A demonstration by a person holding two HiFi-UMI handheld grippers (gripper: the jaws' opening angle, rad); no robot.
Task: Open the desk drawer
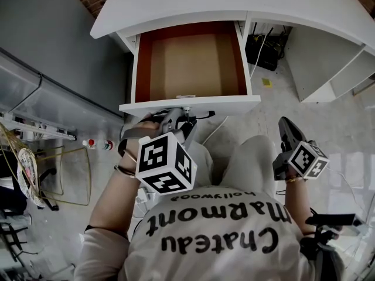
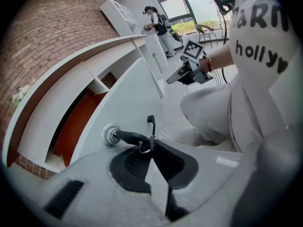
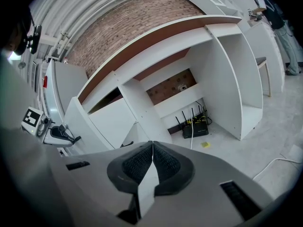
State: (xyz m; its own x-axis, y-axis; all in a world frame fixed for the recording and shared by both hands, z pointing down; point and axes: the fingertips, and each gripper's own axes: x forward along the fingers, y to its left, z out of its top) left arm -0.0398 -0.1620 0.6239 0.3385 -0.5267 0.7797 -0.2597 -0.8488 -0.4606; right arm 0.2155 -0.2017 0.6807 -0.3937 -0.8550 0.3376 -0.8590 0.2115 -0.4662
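The white desk drawer (image 1: 190,105) stands pulled out from under the desk top (image 1: 234,4), and its brown inside is bare. My left gripper (image 1: 186,117) is at the middle of the drawer front. In the left gripper view its jaws (image 2: 150,145) are shut on the black-headed key (image 2: 129,137) that sticks in the round lock (image 2: 111,135). A second key (image 2: 151,122) hangs from the ring. My right gripper (image 1: 286,127) hovers above the person's right thigh, away from the drawer, shut with nothing in it (image 3: 152,148).
A black router (image 1: 263,51) with antennas and cables sits on the floor under the desk, with a yellow note (image 1: 266,82) near it. White shelves (image 1: 345,69) stand to the right. Small bottles (image 1: 96,144) lie on the floor at the left. A person (image 2: 158,22) stands far off.
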